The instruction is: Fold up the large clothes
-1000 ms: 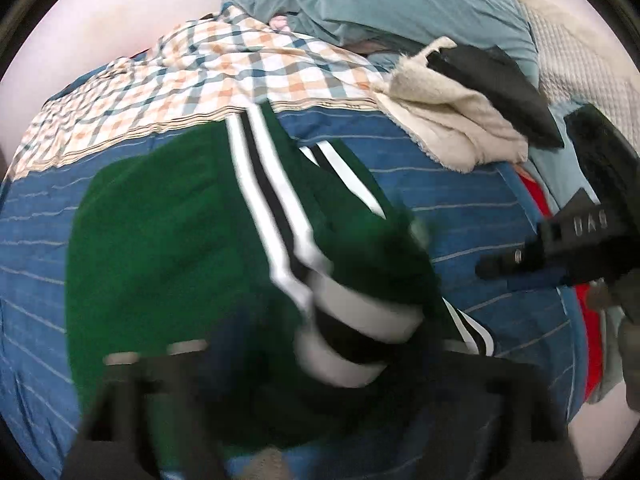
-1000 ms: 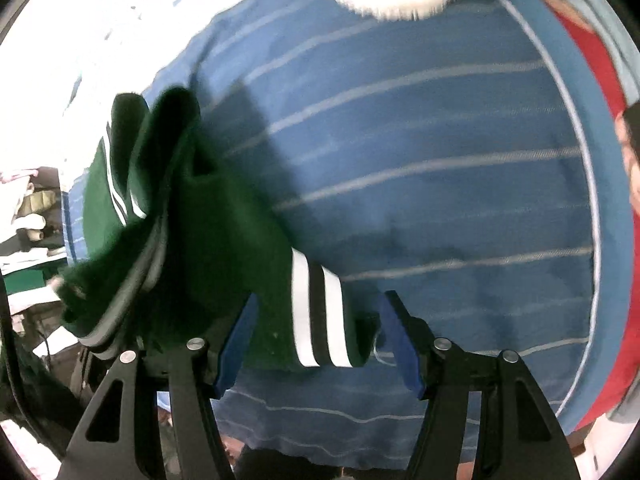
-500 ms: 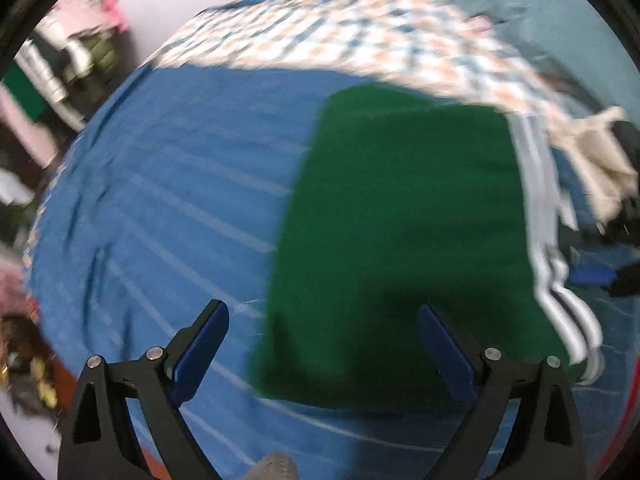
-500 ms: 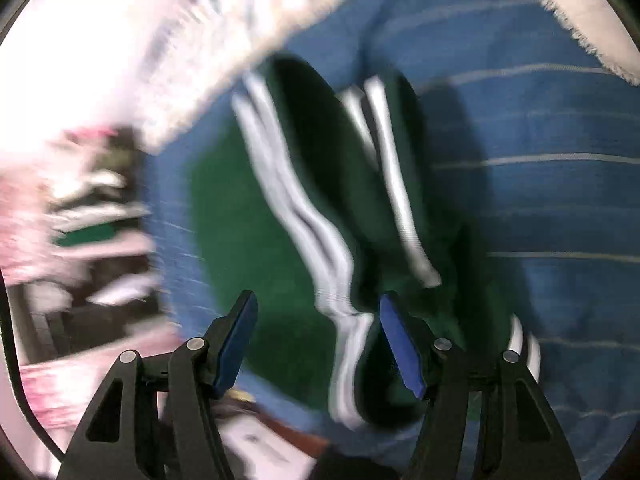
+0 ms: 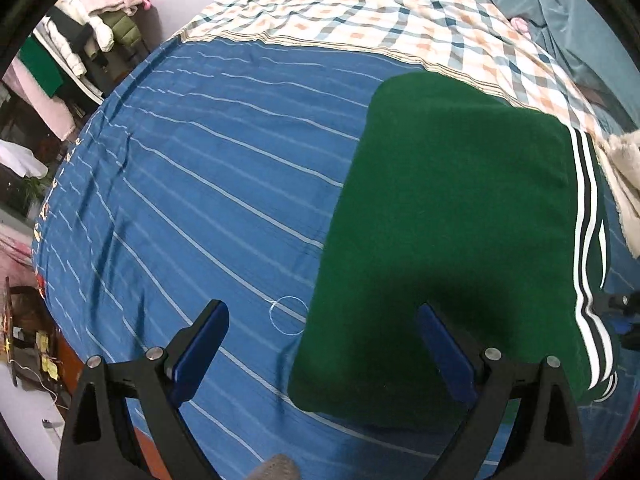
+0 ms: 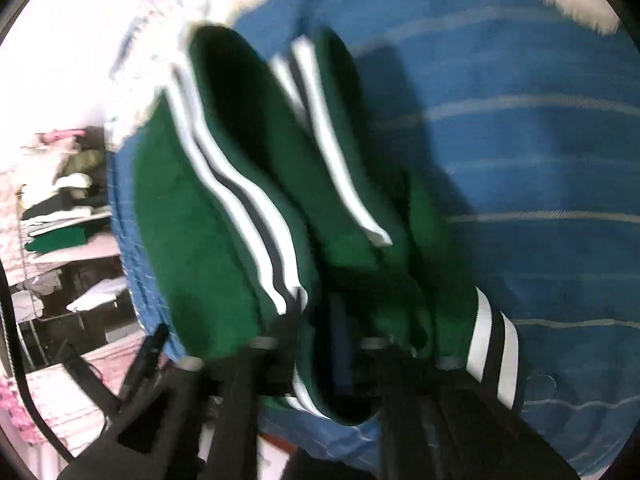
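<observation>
Green garment [image 5: 448,216], one item with white and black side stripes, lies flat on a blue striped bedsheet [image 5: 208,184], ahead of and to the right of the left gripper [image 5: 320,344], whose jaws stand spread and empty. One checked blanket [image 5: 400,28] lies beyond; a clothes rack [image 5: 80,40] stands far left. The right gripper [image 6: 352,344] is closing with bunched green fabric between its fingers; blur hides whether the pads press.
</observation>
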The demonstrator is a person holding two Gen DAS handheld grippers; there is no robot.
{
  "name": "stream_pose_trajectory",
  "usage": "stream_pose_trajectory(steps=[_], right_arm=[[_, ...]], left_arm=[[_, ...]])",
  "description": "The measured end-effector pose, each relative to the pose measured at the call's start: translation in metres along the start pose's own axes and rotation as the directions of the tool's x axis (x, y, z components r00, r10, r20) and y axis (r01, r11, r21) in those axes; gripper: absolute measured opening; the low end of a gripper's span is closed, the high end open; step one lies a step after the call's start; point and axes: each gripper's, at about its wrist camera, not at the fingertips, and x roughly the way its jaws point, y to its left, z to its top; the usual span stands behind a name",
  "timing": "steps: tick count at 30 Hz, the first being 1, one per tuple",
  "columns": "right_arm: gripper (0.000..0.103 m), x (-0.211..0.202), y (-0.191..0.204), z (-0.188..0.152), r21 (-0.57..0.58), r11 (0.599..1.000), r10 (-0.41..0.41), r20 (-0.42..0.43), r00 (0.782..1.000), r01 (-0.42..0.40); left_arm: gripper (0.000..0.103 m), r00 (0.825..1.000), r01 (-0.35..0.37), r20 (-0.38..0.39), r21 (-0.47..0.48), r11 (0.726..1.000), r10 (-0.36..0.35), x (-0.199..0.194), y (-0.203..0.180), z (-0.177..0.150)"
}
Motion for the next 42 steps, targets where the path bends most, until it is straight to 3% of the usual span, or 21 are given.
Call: stream_pose_trajectory(steps=[3,5,6,9,11,12,18,21,24,26,29,31,33,37,39,42], right_arm=[[0.042,0.011,-0.005,0.01,0.041,0.992,0.122,-0.018,0.992,-0.121],[0.045,0.006,-0.001,0.014,0.035,0.989,0.147,0.001,0.989,-0.147],[0.053,0.005,-0.001,0.014,0.028,0.987,0.161,-0.002,0.987,-0.161],[0.054,0.021,0.005,0.016,0.005,0.986,0.165,-0.07,0.984,-0.165],[0.03,0.028,0.006,0.017,0.001,0.991,0.134,-0.059,0.989,-0.134],[0.003,0.026,0.006,0.016,0.003,0.997,0.082,-0.047,0.996,-0.082],[0.002,-0.057,0.008,-0.031,0.036,0.986,0.153,0.167,0.974,-0.161],[0.002,-0.079,0.002,-0.066,0.091,0.991,0.08,0.221,0.972,-0.102],[0.002,-0.061,-0.014,-0.072,0.158,0.987,-0.009,0.207,0.978,-0.025],[0.002,-0.027,-0.029,-0.061,0.189,0.981,-0.067,0.14,0.988,0.04],[0.002,-0.008,-0.028,-0.04,0.188,0.982,-0.025,0.03,0.999,0.019],[0.016,-0.022,-0.013,-0.028,0.124,0.992,-0.029,0.036,0.999,0.024],[0.032,-0.045,0.003,-0.022,0.046,0.998,-0.041,0.135,0.99,0.036],[0.033,-0.079,0.03,-0.005,-0.153,0.987,0.002,0.348,0.937,0.055],[0.033,-0.076,0.046,0.016,-0.226,0.972,0.023,0.341,0.94,0.058],[0.071,-0.06,0.052,0.042,-0.253,0.967,0.079,0.265,0.961,-0.01]], left_arm=[[0.097,1.0,0.006,0.001,-0.003,1.0,-0.006,-0.001,-0.001,0.004],[0.097,1.0,0.003,-0.004,-0.001,1.0,-0.003,0.002,-0.002,0.006],[0.097,1.0,0.002,-0.008,0.0,1.0,-0.002,0.004,-0.003,0.006],[0.097,0.999,-0.004,-0.032,0.002,1.0,0.004,0.012,-0.006,0.01],[0.097,0.999,0.003,-0.046,-0.001,1.0,-0.003,0.013,-0.008,0.012],[0.097,0.999,0.007,-0.04,0.001,1.0,-0.007,0.01,-0.009,0.015],[0.097,0.999,0.038,-0.026,0.029,0.999,-0.037,-0.008,-0.015,0.018],[0.097,0.999,0.03,-0.031,0.049,0.998,-0.028,-0.002,-0.023,0.017],[0.097,0.997,0.001,-0.071,0.074,0.997,0.004,0.024,-0.032,0.012],[0.097,0.994,-0.01,-0.104,0.094,0.996,0.02,0.043,-0.035,0.011],[0.098,0.994,0.002,-0.109,0.084,0.996,0.007,0.047,-0.029,0.016],[0.098,0.994,0.006,-0.106,0.088,0.996,0.003,0.043,-0.027,0.021],[0.098,0.995,0.001,-0.098,0.09,0.996,0.007,0.036,-0.025,0.025],[0.098,0.999,0.008,-0.054,0.046,0.999,-0.005,0.017,-0.022,0.04],[0.098,0.999,0.011,-0.031,0.023,1.0,-0.011,0.011,-0.022,0.051],[0.098,1.0,0.006,-0.015,0.002,1.0,-0.006,0.011,-0.022,0.063]])
